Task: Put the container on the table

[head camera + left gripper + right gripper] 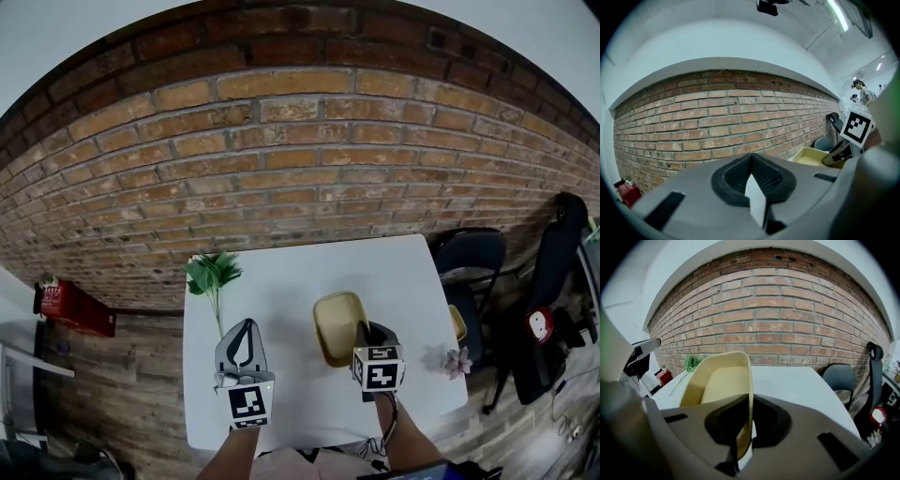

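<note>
A pale yellow container (337, 326) is over the right middle of the white table (291, 281). My right gripper (368, 336) is shut on its right rim and points downward. In the right gripper view the container's wall (719, 380) runs between the closed jaws (749, 401), with its hollow to their left. I cannot tell whether its bottom touches the table. My left gripper (243, 349) hovers level over the table's near left, shut with nothing in it (751, 158). From the left gripper view the container (810, 157) shows at the right.
A green plant sprig (213, 274) lies at the table's far left corner, and a small pink flower (457, 361) at its right edge. Dark chairs (469, 255) stand to the right of the table. A brick wall (300, 159) runs behind it. A red object (75, 307) sits on the floor at the left.
</note>
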The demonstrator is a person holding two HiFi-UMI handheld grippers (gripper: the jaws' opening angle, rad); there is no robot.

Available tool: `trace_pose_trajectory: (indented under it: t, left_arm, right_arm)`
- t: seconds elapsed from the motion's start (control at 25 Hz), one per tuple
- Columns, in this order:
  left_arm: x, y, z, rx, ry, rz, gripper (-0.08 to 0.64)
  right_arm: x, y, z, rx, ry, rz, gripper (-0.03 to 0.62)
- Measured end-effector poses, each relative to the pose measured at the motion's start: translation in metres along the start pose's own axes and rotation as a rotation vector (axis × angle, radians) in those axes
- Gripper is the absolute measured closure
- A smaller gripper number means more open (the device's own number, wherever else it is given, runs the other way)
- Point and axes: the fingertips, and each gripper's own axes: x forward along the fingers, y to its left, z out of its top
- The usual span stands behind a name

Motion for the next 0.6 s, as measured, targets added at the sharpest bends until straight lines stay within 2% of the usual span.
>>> trace_pose_trajectory:
  t: [0.6]
  left_arm:
    - [0.008, -0.003, -0.011, 0.01, 0.028, -0.018, 0.549]
  right_arm:
    - [0.016, -0.001, -0.019, 0.021, 0.048, -0.002, 0.588]
